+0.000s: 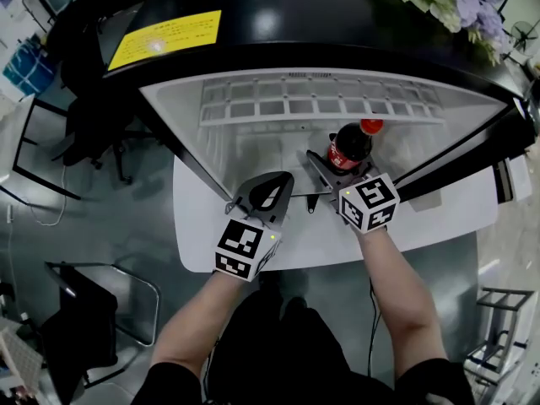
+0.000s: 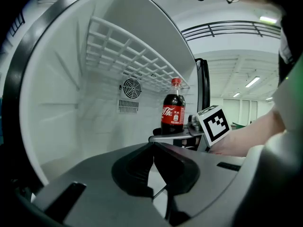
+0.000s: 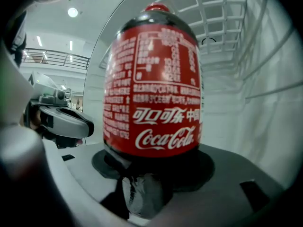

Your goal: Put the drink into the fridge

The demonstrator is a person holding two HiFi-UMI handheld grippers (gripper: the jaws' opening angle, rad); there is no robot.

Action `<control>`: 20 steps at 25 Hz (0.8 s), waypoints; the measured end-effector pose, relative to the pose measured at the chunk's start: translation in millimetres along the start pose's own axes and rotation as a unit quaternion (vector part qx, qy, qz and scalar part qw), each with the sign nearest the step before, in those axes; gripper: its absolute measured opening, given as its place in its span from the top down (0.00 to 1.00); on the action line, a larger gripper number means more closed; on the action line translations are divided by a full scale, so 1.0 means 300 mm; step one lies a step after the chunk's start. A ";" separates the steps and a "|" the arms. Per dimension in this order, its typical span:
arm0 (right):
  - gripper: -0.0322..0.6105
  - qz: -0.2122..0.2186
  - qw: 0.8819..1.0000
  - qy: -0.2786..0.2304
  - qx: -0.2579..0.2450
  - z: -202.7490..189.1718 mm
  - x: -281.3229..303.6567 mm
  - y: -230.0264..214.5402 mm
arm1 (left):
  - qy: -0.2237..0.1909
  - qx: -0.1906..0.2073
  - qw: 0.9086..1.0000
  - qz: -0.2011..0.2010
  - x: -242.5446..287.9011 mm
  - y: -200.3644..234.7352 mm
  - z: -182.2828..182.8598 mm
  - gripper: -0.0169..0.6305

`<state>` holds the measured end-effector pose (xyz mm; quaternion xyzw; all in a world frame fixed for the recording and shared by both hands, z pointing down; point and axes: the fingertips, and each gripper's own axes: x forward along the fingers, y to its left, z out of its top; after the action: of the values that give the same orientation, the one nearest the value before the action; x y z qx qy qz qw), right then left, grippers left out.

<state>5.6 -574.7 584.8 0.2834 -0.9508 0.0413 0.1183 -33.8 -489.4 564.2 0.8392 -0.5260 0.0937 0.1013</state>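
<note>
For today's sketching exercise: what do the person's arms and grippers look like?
The left gripper and right gripper are grey with black pads, each bearing a white cube with black square markers. Both forearms are bare below dark short sleeves.

the cola bottle (image 1: 348, 146), dark drink with a red label and red cap, stands upright, clamped low on its body by the right gripper (image 1: 329, 171), at the open front of the fridge (image 1: 245, 150), whose white inside carries a wire shelf (image 1: 321, 99)

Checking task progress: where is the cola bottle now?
The cola bottle stands upright, held by the right gripper, just inside the open fridge, below its wire shelf, centre-right in head view.
</note>
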 end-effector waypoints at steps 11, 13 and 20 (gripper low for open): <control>0.53 0.003 1.000 0.013 -0.004 -0.049 0.133 -0.054 | 0.004 -0.009 1.000 -0.001 0.038 0.032 -0.023 0.95; 0.53 0.003 1.000 0.013 -0.006 -0.052 0.146 -0.062 | 0.004 -0.010 1.000 0.001 0.038 0.035 -0.023 0.95; 0.53 -0.004 1.000 0.010 -0.018 -0.037 0.188 -0.076 | 0.010 -0.013 1.000 0.000 0.036 0.039 -0.030 0.95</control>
<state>-25.3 -622.0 609.9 0.2842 -0.9492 0.0261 0.1327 -40.3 -501.3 576.5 0.8368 -0.5263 0.0950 0.1173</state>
